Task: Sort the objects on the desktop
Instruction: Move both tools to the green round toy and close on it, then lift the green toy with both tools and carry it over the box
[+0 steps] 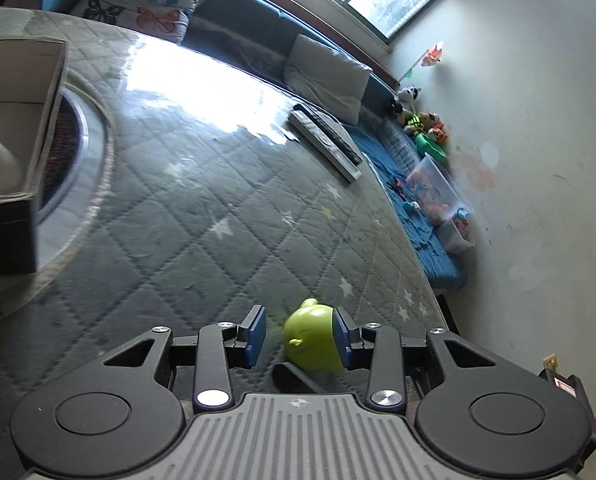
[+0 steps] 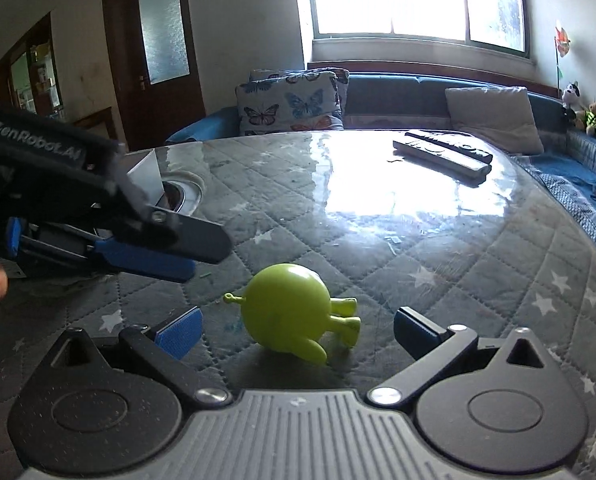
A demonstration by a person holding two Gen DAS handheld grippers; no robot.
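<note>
A small green round toy figure (image 2: 286,306) lies on its side on the quilted grey table cover (image 2: 438,256). My right gripper (image 2: 296,330) is open, with the toy between its blue pads and touching neither. My left gripper (image 1: 300,336) is open; in the left wrist view the toy (image 1: 314,338) lies between the pads, up against the right one. The left gripper also shows in the right wrist view (image 2: 154,252), hovering at the left above and beside the toy. Two remote controls (image 2: 442,152) lie at the far right of the table, also in the left wrist view (image 1: 326,140).
An open box (image 1: 14,120) stands at the table's left, beside a round metal-rimmed opening (image 1: 86,152). Behind the table runs a blue sofa with butterfly cushions (image 2: 290,104), a grey cushion (image 2: 494,116) and plush toys (image 1: 422,120). A clear bin (image 1: 438,188) sits on the sofa.
</note>
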